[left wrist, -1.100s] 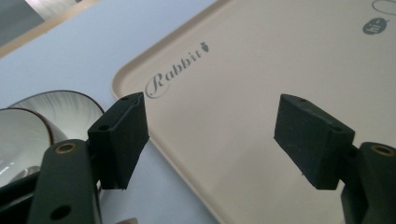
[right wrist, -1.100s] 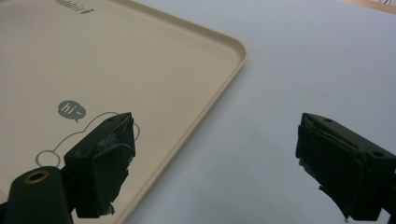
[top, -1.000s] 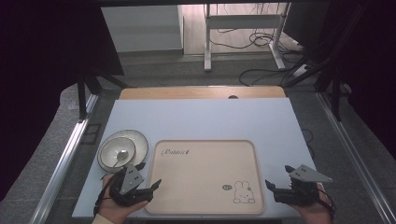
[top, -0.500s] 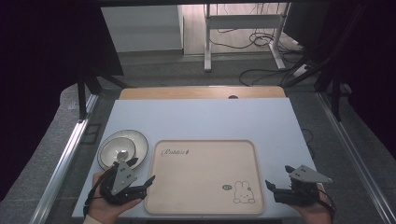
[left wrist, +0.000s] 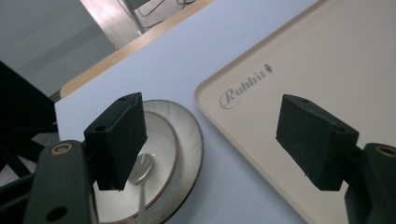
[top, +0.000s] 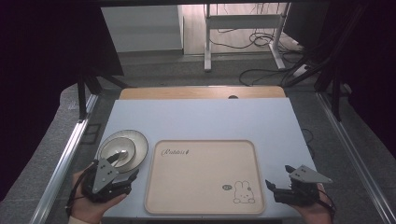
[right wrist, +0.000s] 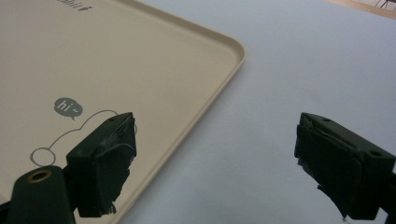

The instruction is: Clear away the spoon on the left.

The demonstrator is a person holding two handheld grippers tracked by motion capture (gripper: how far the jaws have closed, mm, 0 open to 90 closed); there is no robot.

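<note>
Plate [top: 123, 150] just beyond left gripper [top: 131, 176]

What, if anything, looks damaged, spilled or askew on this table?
Nothing spilled or askew. One oddity: the right gripper has frayed, peeling black wrap on its pads. The tray lies square; the stacked plates sit beside it.

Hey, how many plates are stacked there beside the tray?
2: a smaller plate sits on a larger plate, both left of the tray, just ahead of the left gripper. A spoon lies on top. Another underneath could be hidden.
</note>
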